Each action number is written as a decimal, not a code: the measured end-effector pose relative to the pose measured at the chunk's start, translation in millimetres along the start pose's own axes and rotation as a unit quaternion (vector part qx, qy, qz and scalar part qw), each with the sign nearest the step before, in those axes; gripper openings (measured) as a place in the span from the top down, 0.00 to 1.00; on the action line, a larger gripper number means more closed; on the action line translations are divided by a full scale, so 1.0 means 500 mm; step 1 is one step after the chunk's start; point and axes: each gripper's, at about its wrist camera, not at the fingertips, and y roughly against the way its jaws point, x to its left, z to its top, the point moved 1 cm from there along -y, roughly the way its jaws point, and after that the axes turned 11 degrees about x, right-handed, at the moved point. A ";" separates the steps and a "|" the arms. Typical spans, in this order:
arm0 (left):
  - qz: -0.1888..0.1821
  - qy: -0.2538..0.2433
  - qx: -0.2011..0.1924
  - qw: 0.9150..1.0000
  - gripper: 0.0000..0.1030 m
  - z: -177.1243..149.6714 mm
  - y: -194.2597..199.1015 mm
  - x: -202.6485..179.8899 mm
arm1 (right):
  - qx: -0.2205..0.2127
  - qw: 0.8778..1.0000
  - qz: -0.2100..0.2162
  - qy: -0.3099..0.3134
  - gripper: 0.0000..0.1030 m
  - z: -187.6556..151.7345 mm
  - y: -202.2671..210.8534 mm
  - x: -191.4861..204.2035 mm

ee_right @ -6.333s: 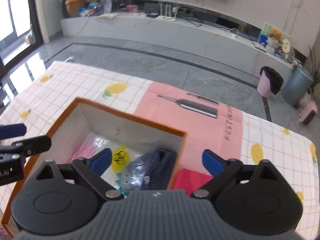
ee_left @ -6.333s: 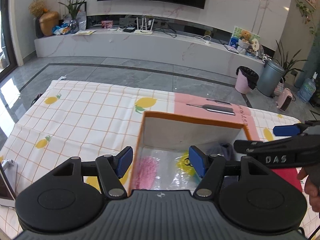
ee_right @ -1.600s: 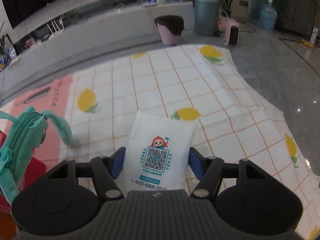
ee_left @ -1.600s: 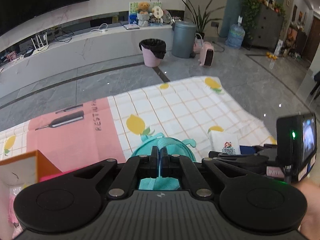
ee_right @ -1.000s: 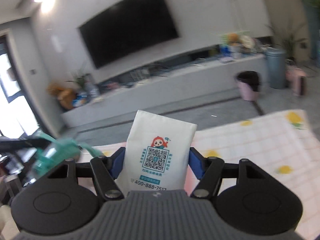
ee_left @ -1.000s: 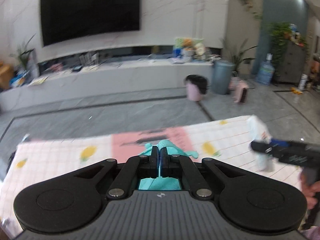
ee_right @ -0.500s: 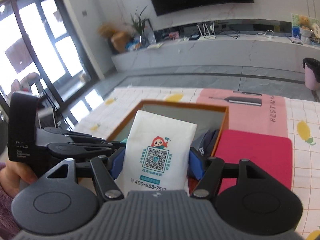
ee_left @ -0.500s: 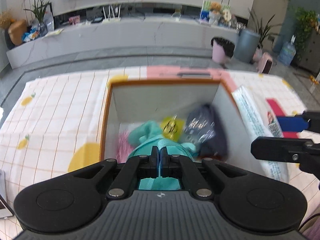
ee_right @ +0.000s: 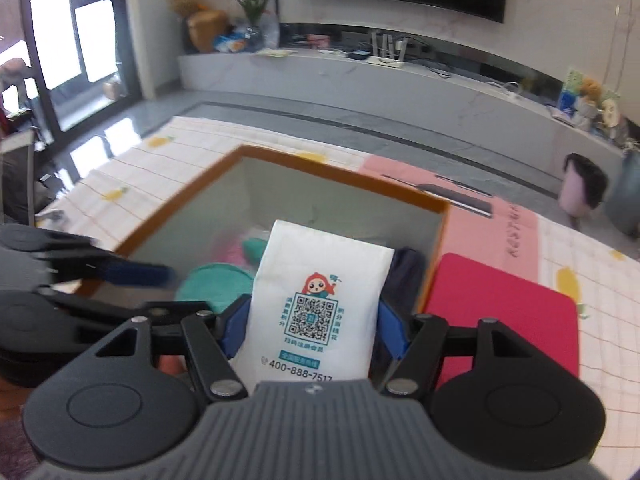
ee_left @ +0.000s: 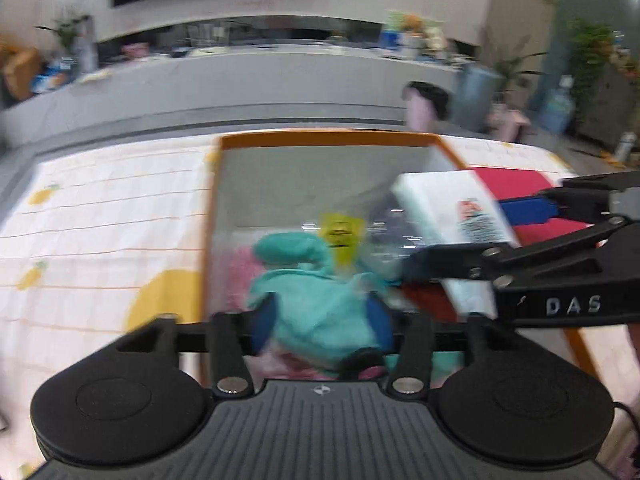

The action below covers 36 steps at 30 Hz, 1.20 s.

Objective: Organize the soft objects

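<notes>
My left gripper (ee_left: 322,320) hangs over the orange-rimmed box (ee_left: 328,136). Its jaws are opening, and the teal pouch (ee_left: 316,292) sits loose between the blue pads, sagging into the box. My right gripper (ee_right: 314,330) is shut on a white tissue packet (ee_right: 320,280) with a QR code, held upright over the box's (ee_right: 340,176) near right part. The left wrist view shows that packet (ee_left: 440,200) tilted above the box's right wall. One left finger (ee_right: 136,272) reaches in from the left, just above the pouch (ee_right: 216,280).
Inside the box lie a pink fluffy item (ee_left: 240,272), a plastic bag with a yellow print (ee_left: 340,236) and a dark blue cloth (ee_right: 408,268). A red flat pad (ee_right: 500,312) lies right of the box on the lemon-print tablecloth (ee_left: 100,220). The two grippers are close together.
The left jaws were shut on the teal pouch half a second ago; they now stand apart and the pouch sags lower. The right gripper brought the packet over the box.
</notes>
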 end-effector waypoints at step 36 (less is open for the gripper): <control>0.006 0.063 -0.104 0.993 0.20 -0.032 0.183 -0.155 | -0.142 0.977 -0.153 -0.040 0.06 -0.161 0.254 -0.067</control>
